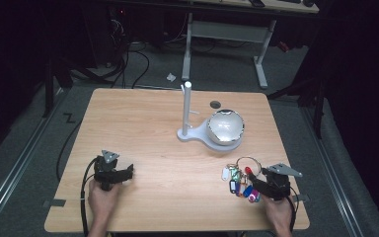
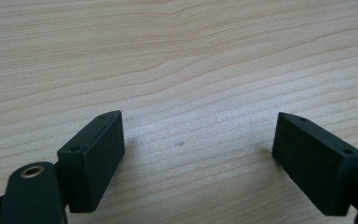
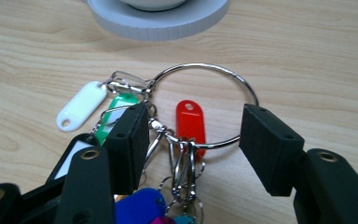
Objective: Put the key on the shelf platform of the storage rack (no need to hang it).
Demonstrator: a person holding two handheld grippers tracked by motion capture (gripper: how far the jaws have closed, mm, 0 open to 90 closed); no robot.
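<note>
Wooden table [image 1: 148,123] | white stand [image 1: 186,111], bowl [image 1: 225,127] beyond key ring [image 3: 203,105] | both grippers' fingers apart, ring between right's

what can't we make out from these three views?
- Bowl contents: glare on it in the high view; cut off by the top edge in the right gripper view.
- Key tags: a blurred cluster in the high view; the lower tags are cut off by the bottom edge and the right gripper fingers.
- Any writing on the tags: too small.
</note>
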